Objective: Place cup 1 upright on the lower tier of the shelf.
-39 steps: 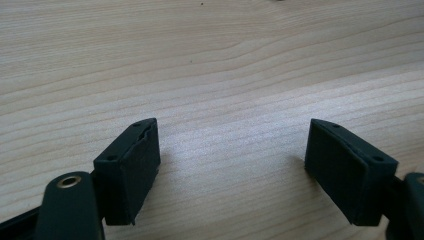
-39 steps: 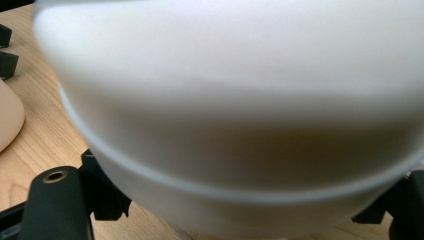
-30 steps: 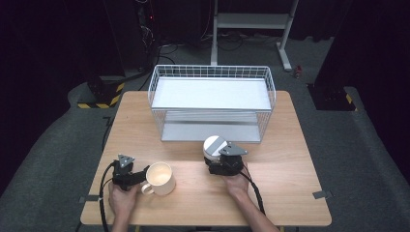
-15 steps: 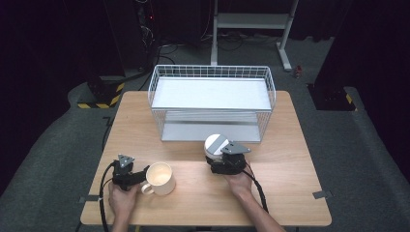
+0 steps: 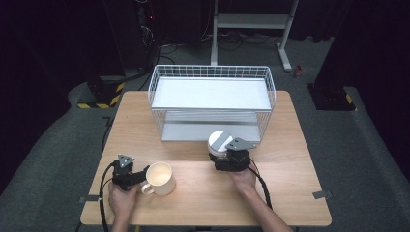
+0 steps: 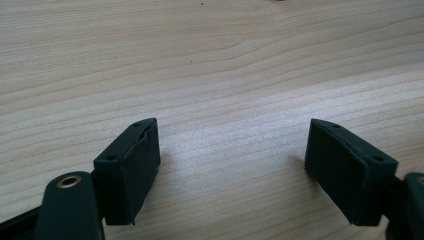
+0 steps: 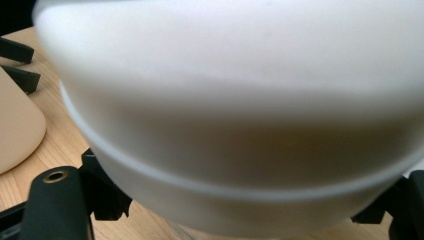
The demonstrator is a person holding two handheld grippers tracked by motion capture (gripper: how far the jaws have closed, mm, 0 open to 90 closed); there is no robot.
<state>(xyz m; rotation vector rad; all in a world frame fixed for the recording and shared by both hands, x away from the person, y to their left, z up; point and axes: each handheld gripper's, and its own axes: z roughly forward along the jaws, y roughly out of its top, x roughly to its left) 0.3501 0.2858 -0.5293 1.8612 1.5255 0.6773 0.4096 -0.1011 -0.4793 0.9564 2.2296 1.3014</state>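
A white cup [image 5: 220,140] hangs tilted just above the wooden table [image 5: 290,193], in front of the wire rack. My right gripper [image 5: 225,155] is shut on it from the near side. In the right gripper view the cup [image 7: 235,100] looms close, with a black jaw at each side of it and my right gripper [image 7: 250,205] closed around its body. A cream mug [image 5: 160,178] stands at the front left, its handle turned toward my left gripper [image 5: 141,177]. My left gripper [image 6: 232,165] is open over bare wood, with nothing between its jaws.
A white wire rack [image 5: 159,96] with two shelves stands at the back of the table, close behind the white cup. The cream mug [image 7: 15,130] sits off to the cup's left. Cables trail from both grippers toward the front edge.
My right gripper has lifted the white cup a little and carried it slightly right, toward the rack. The left gripper and the mug have not moved.
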